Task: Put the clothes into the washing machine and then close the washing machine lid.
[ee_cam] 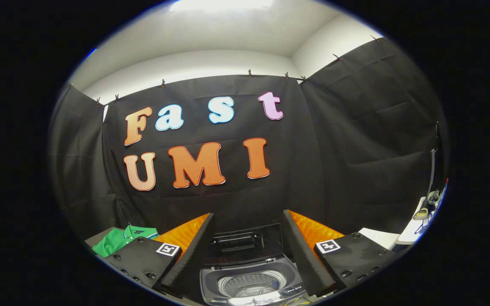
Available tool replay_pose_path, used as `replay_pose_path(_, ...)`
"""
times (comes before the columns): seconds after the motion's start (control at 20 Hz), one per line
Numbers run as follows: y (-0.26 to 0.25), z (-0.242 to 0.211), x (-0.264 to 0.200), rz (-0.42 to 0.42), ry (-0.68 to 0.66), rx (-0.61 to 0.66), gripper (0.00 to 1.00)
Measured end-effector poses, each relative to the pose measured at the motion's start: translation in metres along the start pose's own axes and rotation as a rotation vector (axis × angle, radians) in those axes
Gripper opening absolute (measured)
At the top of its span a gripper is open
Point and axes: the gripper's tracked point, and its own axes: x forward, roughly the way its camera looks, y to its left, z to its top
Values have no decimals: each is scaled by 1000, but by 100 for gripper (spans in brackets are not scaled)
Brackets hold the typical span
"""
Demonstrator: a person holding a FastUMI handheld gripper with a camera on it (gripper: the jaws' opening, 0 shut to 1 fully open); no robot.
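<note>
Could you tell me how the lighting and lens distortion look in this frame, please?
Gripper view: the ceiling light is blown out to white; fisheye bending curves the wall's top edge; the washer between the open gripper's fingers is sharp, with glare on its front rim; the green shirt beyond the left finger is evenly lit and legible.

Green shirt (119, 240) with white-striped collar — grey washing machine (251, 282), black lid (245, 244).
</note>
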Motion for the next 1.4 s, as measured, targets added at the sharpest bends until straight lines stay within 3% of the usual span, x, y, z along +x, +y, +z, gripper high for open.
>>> replay_pose_path(0.6,0,-3,0,-21,12,22,100)
replay_pose_path(0.85,26,2,6,7,7,47,100)
replay_pose_path(1.15,99,1,18,126,30,88,99)
replay_pose_path(1.4,220,-40,24,312,150,31,99)
